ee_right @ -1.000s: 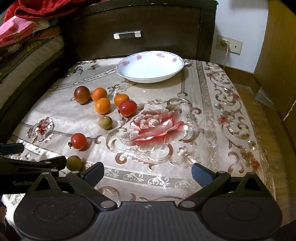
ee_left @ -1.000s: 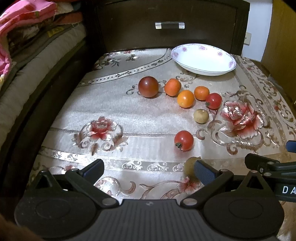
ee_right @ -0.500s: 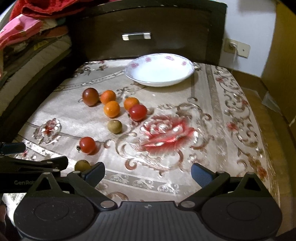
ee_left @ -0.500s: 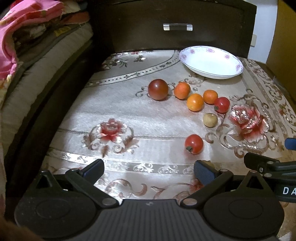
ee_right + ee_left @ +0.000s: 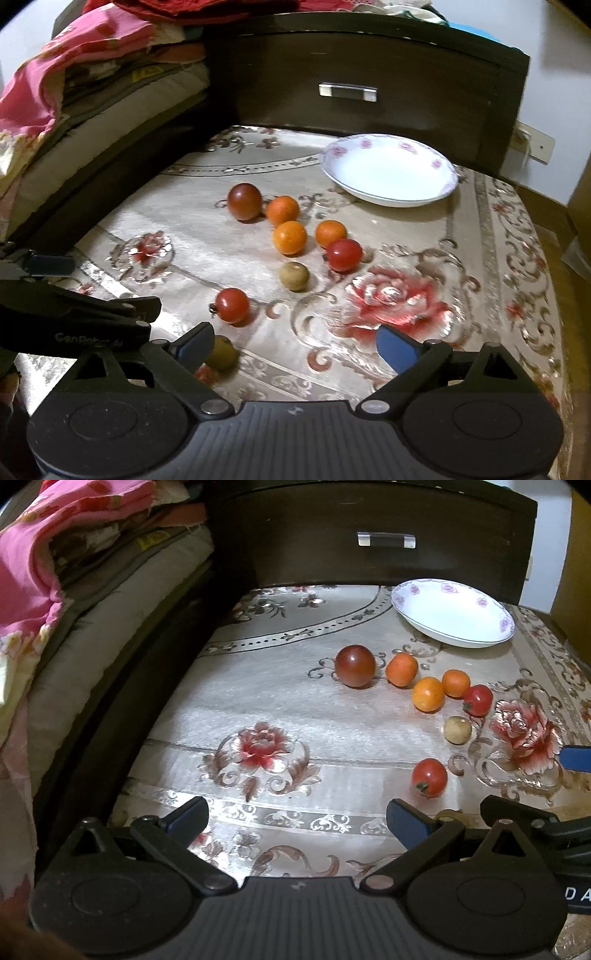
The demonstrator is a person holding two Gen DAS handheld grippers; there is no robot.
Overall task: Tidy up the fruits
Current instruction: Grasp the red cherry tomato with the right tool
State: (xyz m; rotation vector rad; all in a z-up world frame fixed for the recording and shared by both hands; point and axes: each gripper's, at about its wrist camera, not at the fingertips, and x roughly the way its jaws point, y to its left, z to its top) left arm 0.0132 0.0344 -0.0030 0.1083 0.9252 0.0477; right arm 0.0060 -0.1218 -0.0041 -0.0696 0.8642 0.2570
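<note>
Several small fruits lie loose on the flowered cloth: a dark red tomato (image 5: 355, 665) (image 5: 244, 202), three orange ones (image 5: 427, 694) (image 5: 289, 237), two red tomatoes (image 5: 429, 777) (image 5: 232, 305) and a greenish fruit (image 5: 457, 730) (image 5: 294, 276). A white plate (image 5: 452, 614) (image 5: 388, 173) with pink flowers stands empty behind them. My left gripper (image 5: 297, 816) is open over bare cloth. My right gripper (image 5: 295, 343) is open, its jaws closing a little with nothing pressed between them. A second greenish fruit (image 5: 222, 352) lies by its left finger and is mostly hidden in the left wrist view.
A dark wooden drawer front (image 5: 347, 92) with a metal handle rises behind the table. Folded bedding (image 5: 55, 572) is stacked at the left, beyond the table's left edge. Each gripper shows at the side of the other's view, close together near the front edge.
Both views have swung left, so the fruits and plate sit further right in each. The right gripper's jaws have narrowed slightly. No fruit has moved.
</note>
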